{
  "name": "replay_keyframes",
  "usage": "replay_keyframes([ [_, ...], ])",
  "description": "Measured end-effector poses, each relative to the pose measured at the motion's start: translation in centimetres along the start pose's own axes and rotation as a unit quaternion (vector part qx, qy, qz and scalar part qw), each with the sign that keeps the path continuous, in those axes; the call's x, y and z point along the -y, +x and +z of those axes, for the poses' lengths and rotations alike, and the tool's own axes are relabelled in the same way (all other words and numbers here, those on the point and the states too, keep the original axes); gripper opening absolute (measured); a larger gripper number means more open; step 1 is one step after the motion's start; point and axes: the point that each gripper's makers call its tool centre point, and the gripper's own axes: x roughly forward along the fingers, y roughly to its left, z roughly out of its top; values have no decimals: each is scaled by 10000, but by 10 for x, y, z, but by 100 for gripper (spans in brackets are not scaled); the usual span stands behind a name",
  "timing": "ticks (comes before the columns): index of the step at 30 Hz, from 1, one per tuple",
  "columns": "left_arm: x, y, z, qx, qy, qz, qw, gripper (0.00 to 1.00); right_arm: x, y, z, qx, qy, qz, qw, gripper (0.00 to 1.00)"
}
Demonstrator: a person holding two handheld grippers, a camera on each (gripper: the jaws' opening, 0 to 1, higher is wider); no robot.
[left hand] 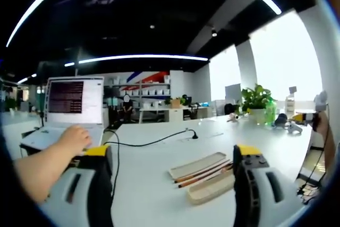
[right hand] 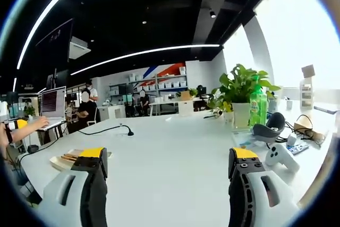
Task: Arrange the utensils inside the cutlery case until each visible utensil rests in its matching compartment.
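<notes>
In the left gripper view, a person's hand (left hand: 73,137) rests on an open laptop (left hand: 71,111) at the far left of the white counter (left hand: 159,158), and a thin black cable (left hand: 154,142) runs from the laptop toward the cutlery case (left hand: 204,175). The case is pale beige, smooth and oblong, lying in two long shallow halves with two slender brown chopsticks (left hand: 204,173) between them. The left gripper (left hand: 172,184) is released, its yellow-tipped jaws spread apart just this side of the case and grasping nothing. In the right gripper view, the case (right hand: 62,160) sits behind the left jaw; the right gripper (right hand: 167,184) also stands released above bare counter, well left of one potted plant (right hand: 240,91) and one white controller (right hand: 280,155).
</notes>
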Motion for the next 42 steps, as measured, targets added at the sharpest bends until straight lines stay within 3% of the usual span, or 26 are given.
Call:
replay_keyframes([
  [9, -4, -1, -1, -3, -47, 82, 10000, 100, -2, 1, 0, 6, 7, 60, 10000, 99],
  [12, -5, -2, 0, 3, -44, 86, 10000, 100, -14, 0, -3, 5, 6, 69, 10000, 99],
  [24, -1, 1, -3, -67, 26, -9, 10000, 100, -20, 0, -5, 36, -6, 77, 10000, 99],
  [31, 3, 0, 0, -10, 16, -132, 9999, 100, -24, 5, -3, 0, -102, 284, 9995, 98],
  [37, 2, 0, -4, -94, 34, -92, 9999, 100, -37, 3, 2, 132, -95, 429, 9989, 98],
  [42, 8, 0, -1, -22, 64, -207, 9998, 100, -47, 7, 20, 345, -202, 517, 9979, 99],
])
